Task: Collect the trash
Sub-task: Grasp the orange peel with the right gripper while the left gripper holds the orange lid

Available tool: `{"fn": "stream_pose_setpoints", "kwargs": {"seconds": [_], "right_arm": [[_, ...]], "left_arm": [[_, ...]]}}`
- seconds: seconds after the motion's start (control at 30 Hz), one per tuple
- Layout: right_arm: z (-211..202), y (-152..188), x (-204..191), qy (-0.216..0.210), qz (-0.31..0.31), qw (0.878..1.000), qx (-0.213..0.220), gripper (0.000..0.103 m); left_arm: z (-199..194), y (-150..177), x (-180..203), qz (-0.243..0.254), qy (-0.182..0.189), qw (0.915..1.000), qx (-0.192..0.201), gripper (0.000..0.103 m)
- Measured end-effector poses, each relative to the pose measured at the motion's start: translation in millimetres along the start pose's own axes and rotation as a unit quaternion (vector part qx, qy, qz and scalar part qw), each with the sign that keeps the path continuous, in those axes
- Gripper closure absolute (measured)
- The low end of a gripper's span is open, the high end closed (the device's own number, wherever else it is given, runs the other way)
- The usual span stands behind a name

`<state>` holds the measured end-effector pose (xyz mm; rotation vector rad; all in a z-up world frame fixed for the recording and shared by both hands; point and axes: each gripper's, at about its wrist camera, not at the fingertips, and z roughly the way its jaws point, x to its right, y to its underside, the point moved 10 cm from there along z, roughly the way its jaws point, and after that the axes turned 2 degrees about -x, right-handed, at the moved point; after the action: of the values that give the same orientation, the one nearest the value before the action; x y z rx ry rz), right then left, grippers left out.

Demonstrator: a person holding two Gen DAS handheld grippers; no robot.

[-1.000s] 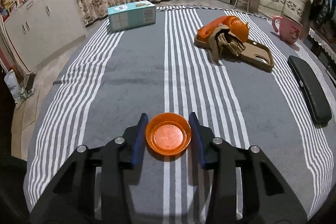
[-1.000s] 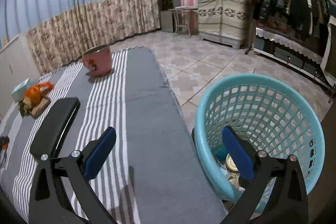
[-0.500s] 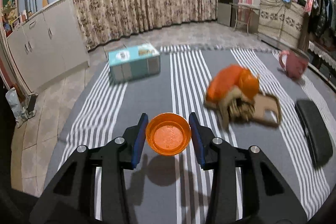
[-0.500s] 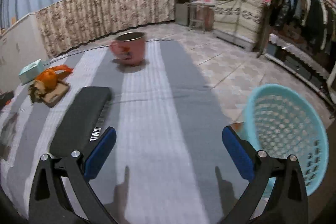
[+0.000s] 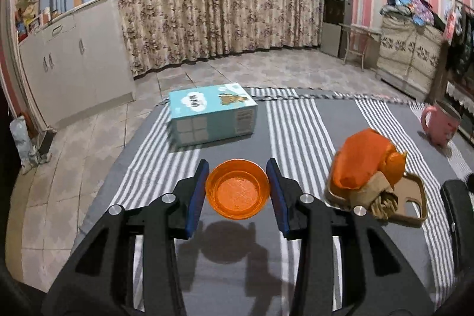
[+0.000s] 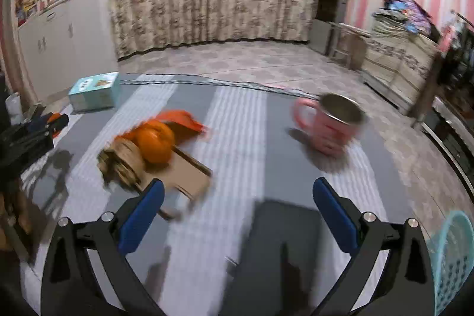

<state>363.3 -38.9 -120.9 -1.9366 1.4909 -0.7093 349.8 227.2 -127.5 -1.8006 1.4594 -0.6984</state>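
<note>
Fingers of left gripper (image 5: pixel 238 191) clamp orange dish (image 5: pixel 238 193), lifted above striped cloth (image 5: pixel 296 123), its shadow below. Right gripper (image 6: pixel 238 213) spread wide, nothing between; black case (image 6: pixel 284 239) beneath it. Blue basket (image 6: pixel 453 259) at 4 o'clock, pink mug (image 6: pixel 331 123) at 1.

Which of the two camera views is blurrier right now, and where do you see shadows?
Right wrist view: heavy motion smear on the pink mug and the cardboard, though the open right claw stays sharp. Left wrist view: mostly crisp, with the left claw and its orange lid casting a dark shadow on the striped cloth beneath.
</note>
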Motion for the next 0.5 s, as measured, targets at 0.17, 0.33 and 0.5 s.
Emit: {"fn": "stream_pose_setpoints", "kwargs": {"seconds": [0.17, 0.33, 0.5], "right_arm": [[37, -18, -48, -0.011, -0.039, 0.999, -0.015, 0.008], [69, -17, -64, -0.031, -0.029, 0.998, -0.048, 0.027], [78, -15, -72, -0.078, -0.013, 0.995, -0.059, 0.045]], "left_arm": [[6, 5, -5, -0.008, 0.003, 0.9999, -0.008, 0.064], [8, 7, -10, -0.022, 0.009, 0.9996, -0.013, 0.064], [12, 8, -11, -0.030, 0.012, 0.9993, -0.017, 0.064]]}}
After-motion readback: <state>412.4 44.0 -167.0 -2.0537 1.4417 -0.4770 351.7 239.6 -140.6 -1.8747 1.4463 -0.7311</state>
